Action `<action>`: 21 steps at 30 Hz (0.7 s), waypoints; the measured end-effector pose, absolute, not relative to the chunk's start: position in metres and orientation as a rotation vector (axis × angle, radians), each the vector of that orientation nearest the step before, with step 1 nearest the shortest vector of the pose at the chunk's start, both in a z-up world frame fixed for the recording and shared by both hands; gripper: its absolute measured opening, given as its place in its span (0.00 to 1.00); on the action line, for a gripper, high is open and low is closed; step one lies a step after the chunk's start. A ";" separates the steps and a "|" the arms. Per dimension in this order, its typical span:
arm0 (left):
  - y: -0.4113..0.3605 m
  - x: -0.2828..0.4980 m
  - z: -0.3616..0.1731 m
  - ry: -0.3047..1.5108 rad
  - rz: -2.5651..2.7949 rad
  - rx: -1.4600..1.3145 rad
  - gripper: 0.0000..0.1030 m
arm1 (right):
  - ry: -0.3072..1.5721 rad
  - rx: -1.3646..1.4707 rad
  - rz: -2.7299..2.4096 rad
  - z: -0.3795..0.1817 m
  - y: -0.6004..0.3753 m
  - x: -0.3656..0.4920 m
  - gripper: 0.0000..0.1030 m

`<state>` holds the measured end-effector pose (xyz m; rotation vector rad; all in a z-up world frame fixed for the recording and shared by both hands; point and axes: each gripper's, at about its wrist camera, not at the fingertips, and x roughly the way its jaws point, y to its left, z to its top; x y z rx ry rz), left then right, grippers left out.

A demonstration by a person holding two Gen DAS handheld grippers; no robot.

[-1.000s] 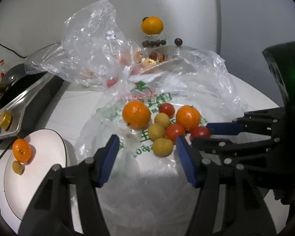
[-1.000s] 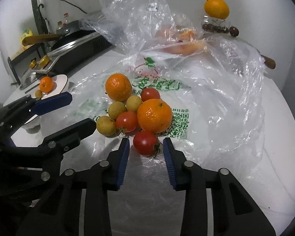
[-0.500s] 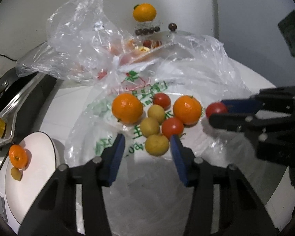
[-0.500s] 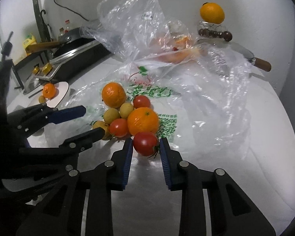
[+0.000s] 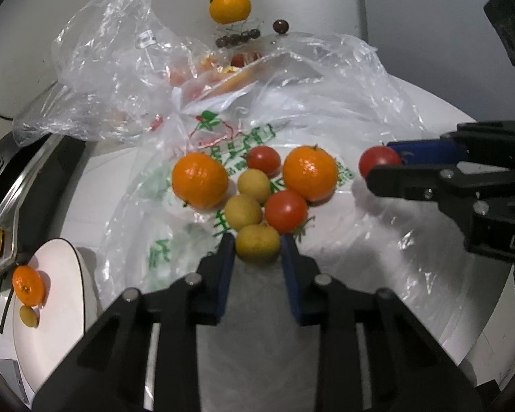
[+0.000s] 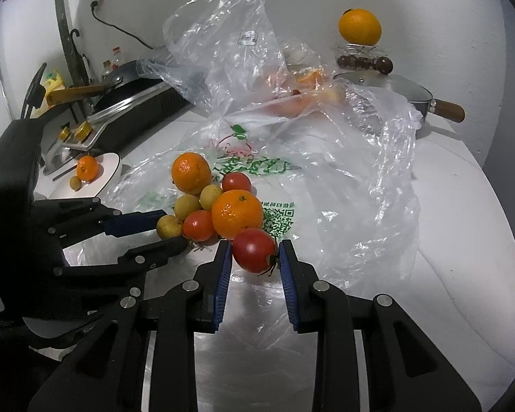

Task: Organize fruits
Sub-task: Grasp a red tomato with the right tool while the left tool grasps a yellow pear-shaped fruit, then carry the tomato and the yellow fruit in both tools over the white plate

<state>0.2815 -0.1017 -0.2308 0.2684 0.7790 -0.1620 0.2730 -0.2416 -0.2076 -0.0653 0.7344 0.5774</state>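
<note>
The left gripper (image 5: 257, 250) has just been closing: a second ago its blue pads stood wide apart short of the fruit pile, and now they press on both sides of a small yellow fruit (image 5: 257, 243), the nearest piece of the cluster. The right gripper (image 6: 254, 255) was already narrowed round a red tomato (image 6: 254, 250) and its pads grip it on both flanks; the tomato has since come away from the pile and, in the left wrist view, hangs apart from the others toward the table's right side.

The rest of the cluster lies on a flattened printed plastic bag (image 5: 243, 144) near the middle of the white table (image 6: 463, 240): two oranges (image 5: 199, 180), two tomatoes (image 5: 286, 211) and two more yellow fruits (image 5: 242, 211), all touching one another. The held yellow fruit touches the tomato and the yellow fruit behind it.

Behind the pile a crumpled clear bag (image 6: 223, 51) rises, with more orange and red fruit blurred inside it. At the table's far edge a lidded pan (image 6: 405, 91) with a wooden handle sits against the wall, and beyond it an orange (image 6: 359, 26) rests on a glass jar with dark round fruits (image 6: 360, 62) beside it. At the table's left edge a white plate (image 5: 61, 274) carries one small orange (image 5: 28, 285) and one yellow fruit (image 5: 29, 316), side by side. Past that edge stands a stove (image 6: 137, 110) with a dark frying pan (image 6: 120, 79).
</note>
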 end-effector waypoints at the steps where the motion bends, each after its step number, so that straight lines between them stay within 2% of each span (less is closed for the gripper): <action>1: -0.101 0.280 -0.230 0.776 -0.164 0.260 0.28 | 0.733 -0.064 0.577 -0.207 -0.241 0.273 0.29; 21: -0.072 0.241 -0.186 0.653 -0.158 0.184 0.28 | 0.642 -0.097 0.583 -0.174 -0.214 0.246 0.29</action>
